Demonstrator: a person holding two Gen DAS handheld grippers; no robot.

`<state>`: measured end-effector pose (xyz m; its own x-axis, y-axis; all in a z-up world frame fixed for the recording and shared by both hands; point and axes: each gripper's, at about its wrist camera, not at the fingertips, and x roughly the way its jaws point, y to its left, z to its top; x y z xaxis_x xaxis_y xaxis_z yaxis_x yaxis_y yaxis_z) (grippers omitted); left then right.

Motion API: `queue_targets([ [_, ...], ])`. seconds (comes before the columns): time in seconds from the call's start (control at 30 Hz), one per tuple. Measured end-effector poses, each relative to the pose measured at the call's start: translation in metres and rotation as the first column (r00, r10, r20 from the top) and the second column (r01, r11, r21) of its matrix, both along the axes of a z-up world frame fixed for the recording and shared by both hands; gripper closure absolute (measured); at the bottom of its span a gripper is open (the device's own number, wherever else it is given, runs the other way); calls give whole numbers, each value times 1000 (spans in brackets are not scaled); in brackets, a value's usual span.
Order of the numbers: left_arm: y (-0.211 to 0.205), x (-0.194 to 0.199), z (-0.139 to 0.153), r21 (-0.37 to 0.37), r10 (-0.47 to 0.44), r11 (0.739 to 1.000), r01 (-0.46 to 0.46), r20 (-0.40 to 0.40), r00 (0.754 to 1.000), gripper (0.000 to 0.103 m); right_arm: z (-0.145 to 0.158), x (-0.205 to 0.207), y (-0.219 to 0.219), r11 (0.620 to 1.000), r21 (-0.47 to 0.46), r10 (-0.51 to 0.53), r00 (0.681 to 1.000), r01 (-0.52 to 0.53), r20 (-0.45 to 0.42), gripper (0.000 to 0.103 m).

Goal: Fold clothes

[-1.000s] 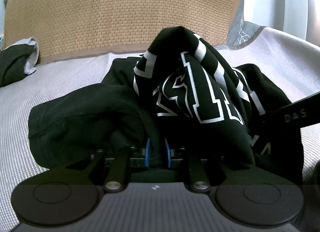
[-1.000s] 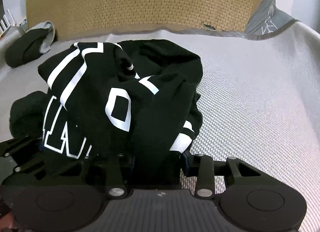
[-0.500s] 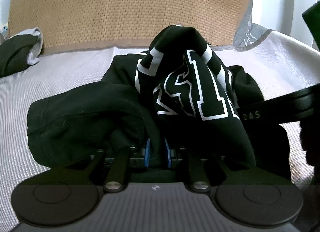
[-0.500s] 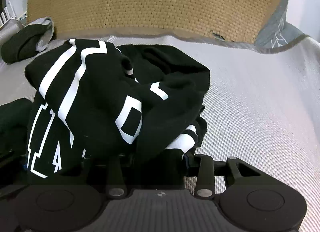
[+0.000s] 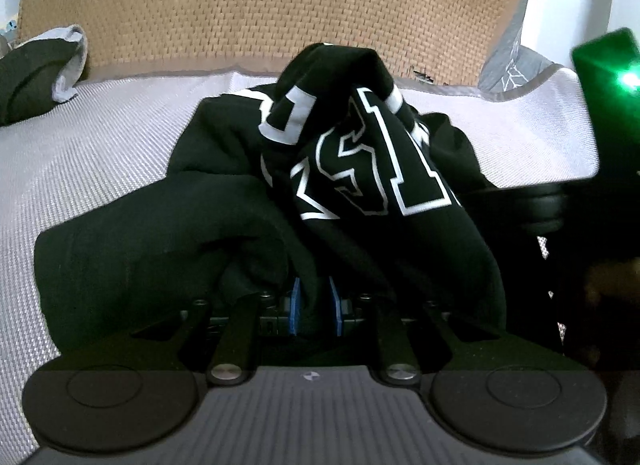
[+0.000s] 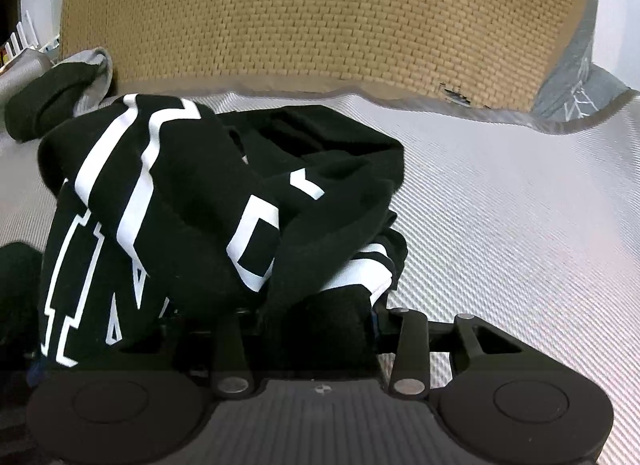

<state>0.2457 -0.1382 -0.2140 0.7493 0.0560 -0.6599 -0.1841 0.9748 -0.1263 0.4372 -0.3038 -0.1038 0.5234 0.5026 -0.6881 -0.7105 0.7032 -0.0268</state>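
Clearly little of the folding is done: the black garment with bold white block lettering (image 5: 360, 169) sits bunched in a rumpled heap on the pale grey woven surface (image 5: 100, 153), no flat panel or crease showing. The left gripper (image 5: 315, 307) pinches a narrow fold of it between blue pads. The right gripper (image 6: 316, 321) clamps a thicker bunch. Spreading and every fold remain. A second dark bundle (image 5: 36, 77) lies well apart by the tan woven backrest (image 5: 260, 5).

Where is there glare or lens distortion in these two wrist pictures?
Left wrist view: a green light flares at the right edge, and the woven headboard bows. Right wrist view: no glare, headboard bows, black garment sharp.
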Motion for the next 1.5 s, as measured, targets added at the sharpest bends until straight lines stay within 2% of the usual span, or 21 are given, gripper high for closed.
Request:
queue_targets([
  [0.17, 3, 5, 2, -20, -3, 1000, 3, -19, 1000, 86, 0, 11, 12, 1000, 4, 22, 1000, -22, 3, 58],
  [0.7, -1, 17, 5, 3, -7, 1000, 7, -41, 999, 86, -3, 37, 58, 995, -24, 93, 995, -93, 28, 58],
  [1.07, -1, 20, 5, 21, -34, 999, 35, -53, 998, 86, -1, 36, 91, 989, -46, 143, 987, -140, 69, 58],
  [1.3, -9, 16, 4, 74, -74, 994, 78, -49, 996, 84, 5, 38, 59, 995, 60, 74, 997, -73, -3, 58],
  [1.5, -6, 18, 7, 84, -98, 991, 103, -57, 994, 84, 15, 23, 8, 986, 166, 17, 999, -10, -42, 55],
])
